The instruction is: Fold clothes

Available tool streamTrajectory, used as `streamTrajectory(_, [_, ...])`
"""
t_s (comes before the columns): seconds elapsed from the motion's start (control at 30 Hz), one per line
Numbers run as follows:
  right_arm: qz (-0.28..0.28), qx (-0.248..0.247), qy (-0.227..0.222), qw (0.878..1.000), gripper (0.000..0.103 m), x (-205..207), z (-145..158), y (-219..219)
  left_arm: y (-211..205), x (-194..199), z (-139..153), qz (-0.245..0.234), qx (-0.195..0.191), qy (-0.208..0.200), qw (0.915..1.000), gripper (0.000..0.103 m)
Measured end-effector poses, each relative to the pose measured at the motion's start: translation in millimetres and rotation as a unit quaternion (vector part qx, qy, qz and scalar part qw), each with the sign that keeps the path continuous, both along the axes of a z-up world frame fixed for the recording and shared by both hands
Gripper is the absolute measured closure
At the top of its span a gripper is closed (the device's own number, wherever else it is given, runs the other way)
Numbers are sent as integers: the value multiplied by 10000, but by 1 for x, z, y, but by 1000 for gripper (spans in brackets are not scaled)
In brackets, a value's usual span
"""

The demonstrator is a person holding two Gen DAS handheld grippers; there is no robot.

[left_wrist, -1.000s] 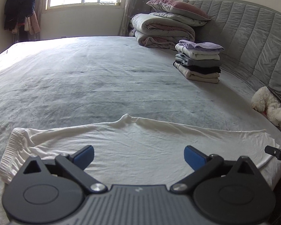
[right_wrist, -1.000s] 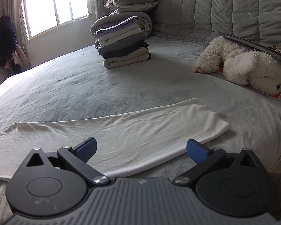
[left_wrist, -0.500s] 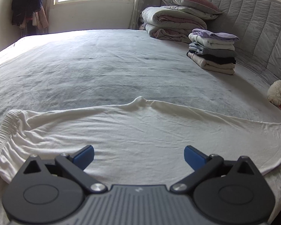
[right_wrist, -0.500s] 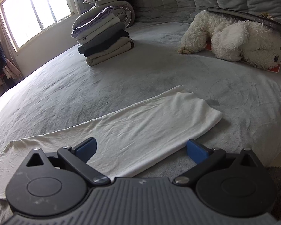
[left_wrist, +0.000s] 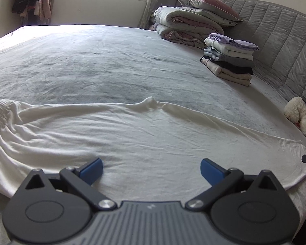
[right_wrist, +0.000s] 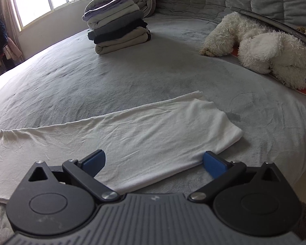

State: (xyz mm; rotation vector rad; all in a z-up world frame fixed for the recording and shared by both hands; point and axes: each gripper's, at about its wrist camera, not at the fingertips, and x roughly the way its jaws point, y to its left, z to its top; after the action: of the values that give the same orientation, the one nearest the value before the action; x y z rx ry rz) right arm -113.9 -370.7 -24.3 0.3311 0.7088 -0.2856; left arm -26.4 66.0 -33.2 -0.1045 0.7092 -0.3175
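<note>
Since a second ago both grippers have dropped closer to the bed. Left gripper (left_wrist: 151,168) spread wide, grasping nothing, low over the near edge of the white trousers (left_wrist: 132,134). Right gripper (right_wrist: 153,161) equally wide and empty, at the leg end of the white trousers (right_wrist: 153,128). One garment lies flat across the near bed (left_wrist: 91,61). One stack of folded clothes (right_wrist: 117,32) far right; one plush dog (right_wrist: 261,49) beyond.
</note>
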Motion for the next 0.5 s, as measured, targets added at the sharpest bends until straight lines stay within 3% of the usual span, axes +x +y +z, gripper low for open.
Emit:
streamTrajectory(0.13, [-144, 93, -149, 9997, 0, -1, 7, -10, -4, 0, -3, -97, 202, -68, 9997, 1])
streamTrajectory(0.33, [-413, -440, -68, 9982, 0, 4, 12, -23, -16, -4, -6, -289, 750, -198, 9966, 1])
streamTrajectory(0.4, [-516, -580, 12, 9970, 0, 7, 9, -27, -15, -3, -5, -291, 736, -183, 9967, 1])
streamTrajectory(0.5, [-612, -716, 193, 9954, 6, 12, 3, -33, -7, -2, 0, -224, 416, -157, 9988, 1])
